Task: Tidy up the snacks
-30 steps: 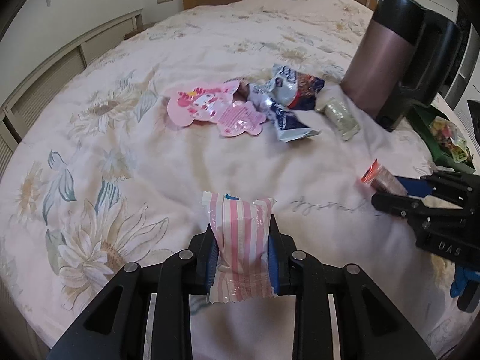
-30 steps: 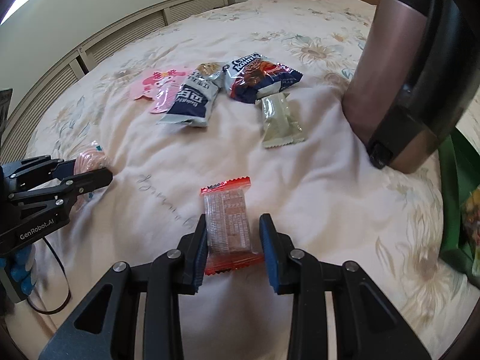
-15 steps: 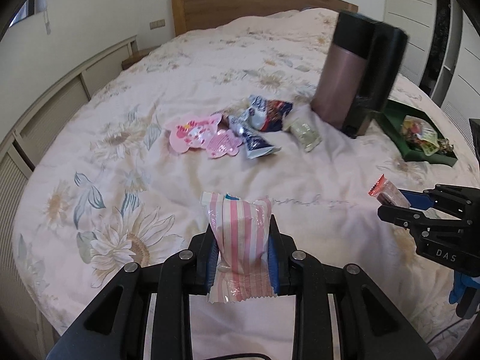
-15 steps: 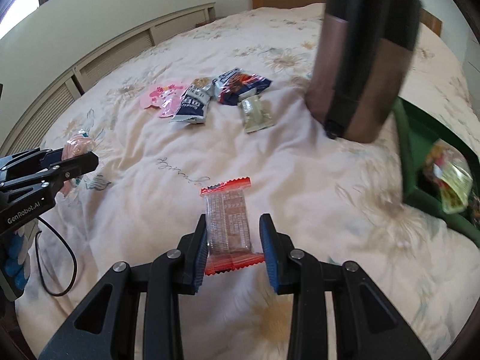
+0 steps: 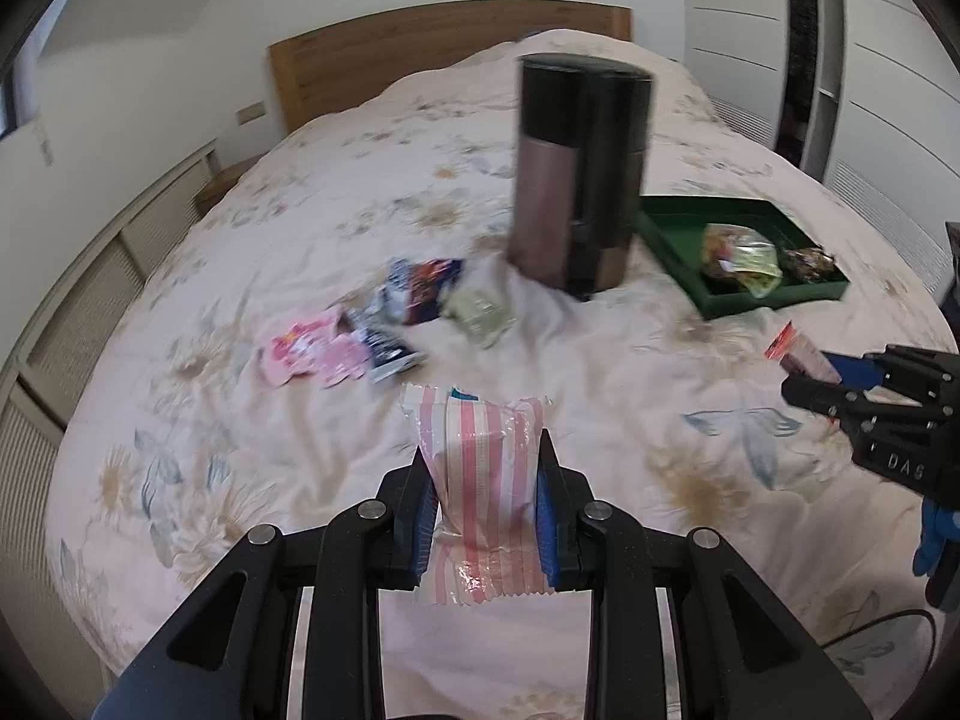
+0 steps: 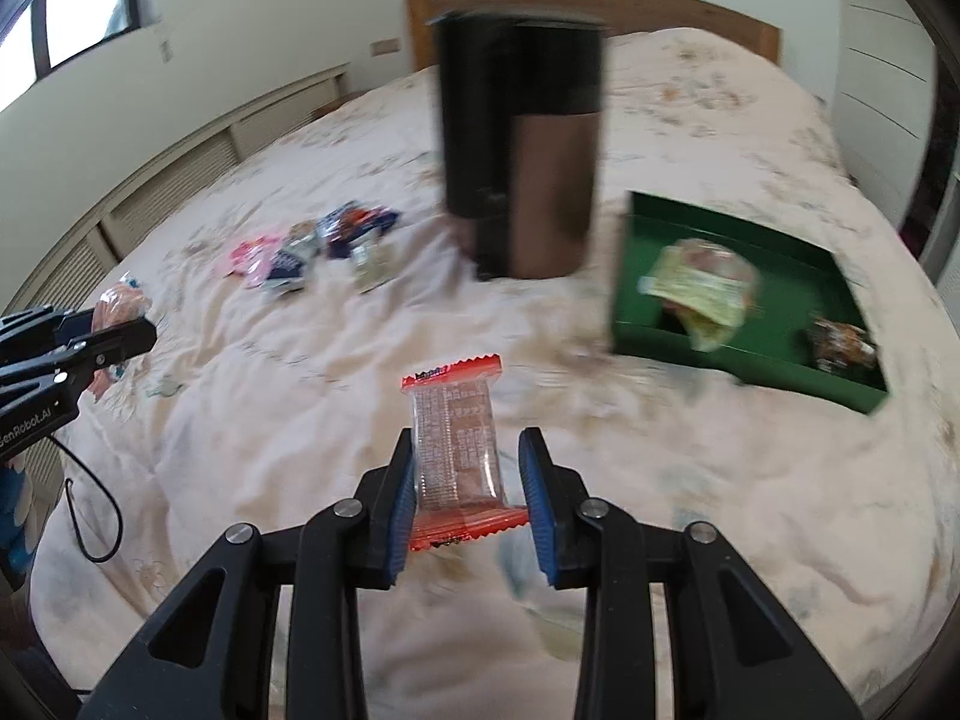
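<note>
Snacks are split between both claws, the bed and a tray. A pink-striped packet [image 5: 480, 468] stands upright, clamped in the left claw [image 5: 483, 498] above the floral bedspread [image 5: 240, 432]. The right claw [image 6: 468, 492] is clenched on a red-edged wafer packet [image 6: 455, 450], its right pad seeming to stand slightly clear of the wrapper. In the left wrist view, loose snacks [image 5: 384, 324] lie in a cluster at 11 o'clock from the striped packet, a tall brown and black canister [image 5: 576, 174] stands upright at 12 o'clock, and a green tray [image 5: 774, 294] at 2 o'clock holds a few packets [image 5: 744, 252]. A blue-gloved hand [image 5: 936, 546] shows at 3 o'clock.
</note>
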